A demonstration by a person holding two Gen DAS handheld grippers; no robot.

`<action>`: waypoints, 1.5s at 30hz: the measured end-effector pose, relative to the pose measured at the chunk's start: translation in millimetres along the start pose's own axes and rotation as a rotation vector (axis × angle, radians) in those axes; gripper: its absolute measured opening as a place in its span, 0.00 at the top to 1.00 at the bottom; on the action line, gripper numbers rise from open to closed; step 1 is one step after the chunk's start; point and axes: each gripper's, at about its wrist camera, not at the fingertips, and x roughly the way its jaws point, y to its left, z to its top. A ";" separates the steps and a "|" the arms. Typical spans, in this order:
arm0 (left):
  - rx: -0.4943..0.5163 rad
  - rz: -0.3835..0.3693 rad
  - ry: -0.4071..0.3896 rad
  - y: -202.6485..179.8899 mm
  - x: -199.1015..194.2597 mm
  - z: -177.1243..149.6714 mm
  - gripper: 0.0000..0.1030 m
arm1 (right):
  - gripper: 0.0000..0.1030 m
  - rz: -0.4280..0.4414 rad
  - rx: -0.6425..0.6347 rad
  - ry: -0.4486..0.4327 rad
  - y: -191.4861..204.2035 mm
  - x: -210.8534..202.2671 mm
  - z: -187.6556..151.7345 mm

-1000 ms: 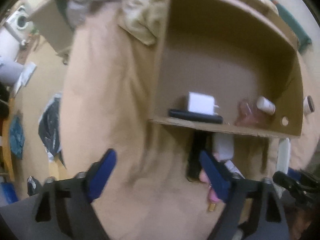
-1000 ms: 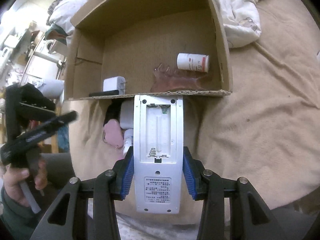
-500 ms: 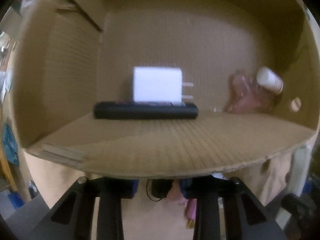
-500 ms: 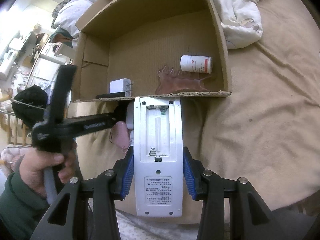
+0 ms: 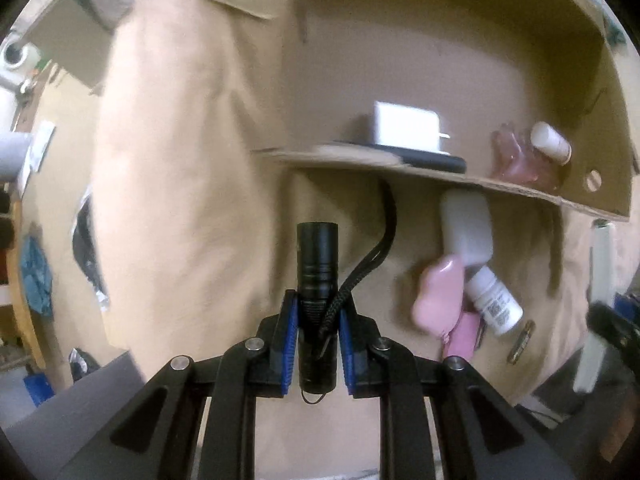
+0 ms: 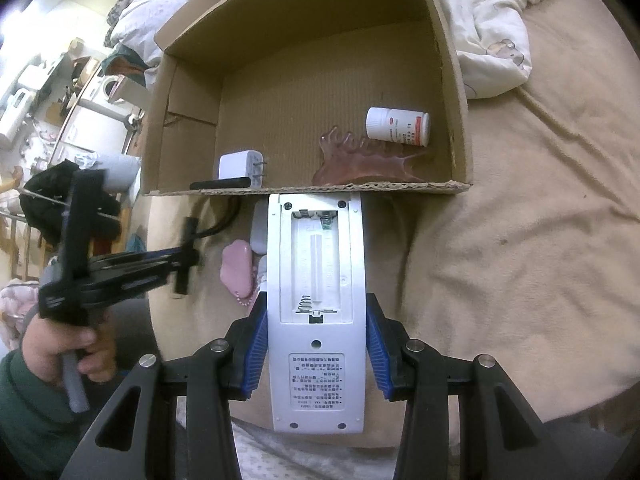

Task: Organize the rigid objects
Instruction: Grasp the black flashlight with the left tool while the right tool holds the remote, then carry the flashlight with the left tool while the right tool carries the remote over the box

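Box [image 6: 456,92]: corrugated cardboard, matt, ribbed floor. Blanket [image 6: 532,248]: soft napped cloth. Flashlight [image 5: 317,264]: black metal, ridged, satin. Remote [image 6: 316,344]: glossy white plastic. Comb [image 6: 360,160]: translucent glossy plastic.

My left wrist cam: straight down, close over bed [image 5: 180,160]. My right: steep forward tilt, farther back. Both share box [image 5: 440,178] [image 6: 304,189] front.

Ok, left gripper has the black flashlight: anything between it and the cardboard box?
Only the box's near wall. The left gripper is shut on the flashlight in front of the cardboard box, whose near wall stands between them. Its lanyard trails under that edge. Inside, a white charger and a black remote sit just behind the wall.
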 end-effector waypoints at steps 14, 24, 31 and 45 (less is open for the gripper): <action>-0.022 -0.055 -0.301 3.1 -111.5 -32.7 0.83 | 0.55 -0.030 -0.102 -0.029 19.0 -7.2 -10.6; -0.031 -0.029 -0.490 12.9 -173.3 -7.2 0.83 | 0.55 0.022 -0.127 -0.164 31.1 -49.0 6.6; 0.006 -0.033 -0.545 1.6 -185.7 19.4 0.83 | 0.55 0.016 -0.089 -0.259 28.2 -78.0 36.4; 0.105 -0.060 -0.583 -49.4 -159.2 72.8 0.83 | 0.55 -0.031 -0.066 -0.376 15.4 -91.7 105.7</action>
